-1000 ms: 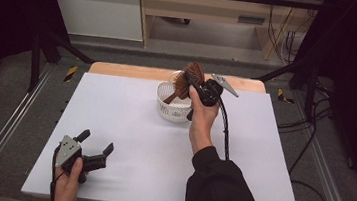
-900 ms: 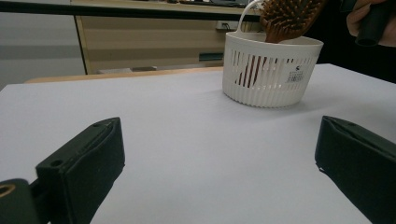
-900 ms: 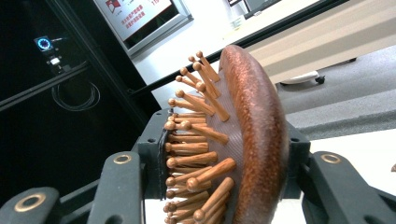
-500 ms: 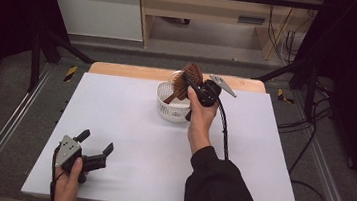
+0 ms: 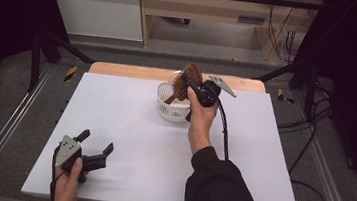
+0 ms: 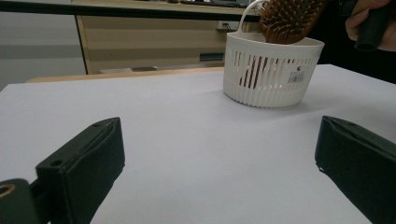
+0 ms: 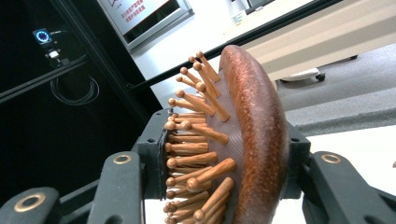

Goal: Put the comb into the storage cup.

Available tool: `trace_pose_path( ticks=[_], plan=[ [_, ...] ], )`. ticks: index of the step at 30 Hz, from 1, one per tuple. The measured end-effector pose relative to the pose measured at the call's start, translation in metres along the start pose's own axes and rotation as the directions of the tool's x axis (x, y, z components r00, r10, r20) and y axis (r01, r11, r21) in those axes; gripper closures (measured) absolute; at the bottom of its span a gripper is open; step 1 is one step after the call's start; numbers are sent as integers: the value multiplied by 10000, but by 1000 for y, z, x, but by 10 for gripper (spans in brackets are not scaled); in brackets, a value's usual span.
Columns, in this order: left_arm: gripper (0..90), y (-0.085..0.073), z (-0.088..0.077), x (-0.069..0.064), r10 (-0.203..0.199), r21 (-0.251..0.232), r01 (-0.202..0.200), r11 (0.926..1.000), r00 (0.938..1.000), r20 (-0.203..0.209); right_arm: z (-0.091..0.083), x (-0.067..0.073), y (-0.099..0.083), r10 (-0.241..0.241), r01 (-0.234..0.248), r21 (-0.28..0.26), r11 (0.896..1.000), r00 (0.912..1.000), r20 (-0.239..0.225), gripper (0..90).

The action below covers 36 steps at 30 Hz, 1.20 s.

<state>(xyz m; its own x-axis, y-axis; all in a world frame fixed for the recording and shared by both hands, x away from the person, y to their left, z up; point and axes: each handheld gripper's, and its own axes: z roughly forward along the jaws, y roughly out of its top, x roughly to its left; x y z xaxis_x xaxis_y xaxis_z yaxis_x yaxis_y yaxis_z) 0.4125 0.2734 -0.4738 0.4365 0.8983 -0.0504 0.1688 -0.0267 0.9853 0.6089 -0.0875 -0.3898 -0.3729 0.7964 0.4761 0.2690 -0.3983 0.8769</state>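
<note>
My right gripper pinches the brown wooden paddle hairbrush over the white slotted plastic basket, left gripper spread idle; next: lower, release.

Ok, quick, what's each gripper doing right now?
Left gripper: open, holding nothing, low over the white table.
Right gripper: shut on the wooden hairbrush, clamped across its head, above the white basket.
</note>
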Motion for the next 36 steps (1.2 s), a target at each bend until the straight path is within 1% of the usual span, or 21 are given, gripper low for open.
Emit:
trace_pose_path(
  ticks=[10,27,36],
  plan=[
    [15,0,0,0,-5,11,5,10000,10000,9,1,1,-1,19,-19,2,10000,10000,-57,493],
    [15,0,1,0,3,15,-3,10000,10000,19,0,-3,1,-68,70,250,9997,9999,-88,483],
    [16,1,-2,3,-85,-84,85,9999,9999,-71,-2,-6,3,-368,375,485,9981,9992,-171,474]
  ],
)
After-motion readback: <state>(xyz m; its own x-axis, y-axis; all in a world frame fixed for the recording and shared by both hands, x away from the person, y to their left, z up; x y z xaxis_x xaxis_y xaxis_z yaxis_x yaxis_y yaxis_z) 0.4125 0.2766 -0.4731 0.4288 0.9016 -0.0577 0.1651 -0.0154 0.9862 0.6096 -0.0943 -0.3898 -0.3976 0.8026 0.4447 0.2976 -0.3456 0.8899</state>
